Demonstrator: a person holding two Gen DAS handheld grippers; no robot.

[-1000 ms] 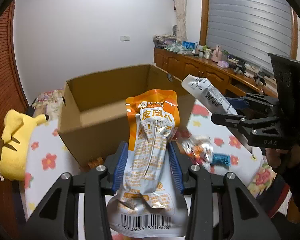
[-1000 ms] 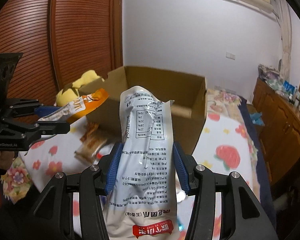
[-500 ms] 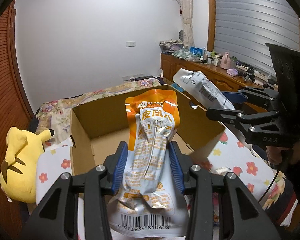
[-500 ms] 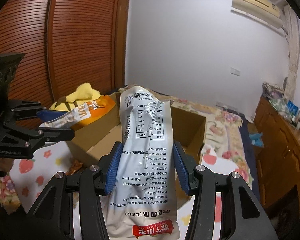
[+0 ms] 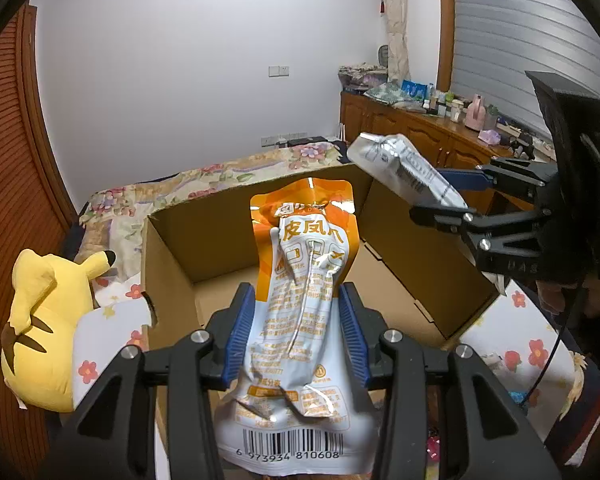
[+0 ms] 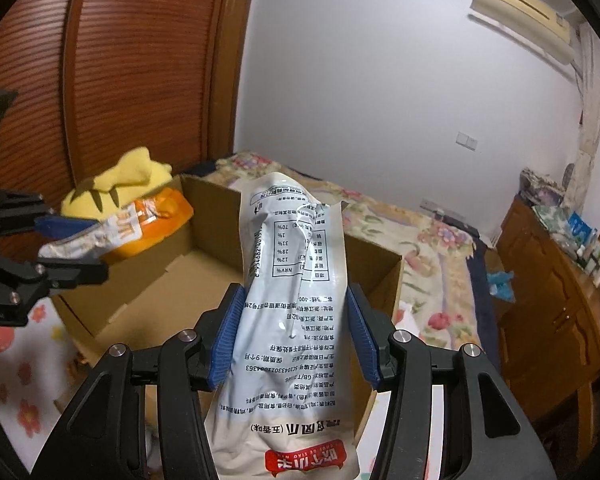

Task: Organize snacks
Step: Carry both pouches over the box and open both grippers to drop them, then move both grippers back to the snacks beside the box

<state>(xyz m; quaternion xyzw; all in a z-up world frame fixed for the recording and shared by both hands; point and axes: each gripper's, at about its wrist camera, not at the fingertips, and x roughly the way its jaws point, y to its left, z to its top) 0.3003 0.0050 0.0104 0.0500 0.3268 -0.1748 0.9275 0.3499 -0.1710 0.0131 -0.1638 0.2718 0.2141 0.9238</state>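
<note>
My left gripper is shut on an orange and white snack bag, held upright over the near side of an open cardboard box. My right gripper is shut on a white snack bag with its printed back facing me, held over the same box. The box floor looks bare. Each gripper shows in the other's view: the right one over the box's right wall with its bag, the left one over the left wall with its bag.
The box sits on a bed with a floral sheet. A yellow plush toy lies left of the box. A wooden sideboard with clutter runs along the right wall. A wooden wardrobe stands behind the plush.
Both grippers have risen and moved forward with their bags, from in front of the box to above its opening. The box interior now shows in both views.
</note>
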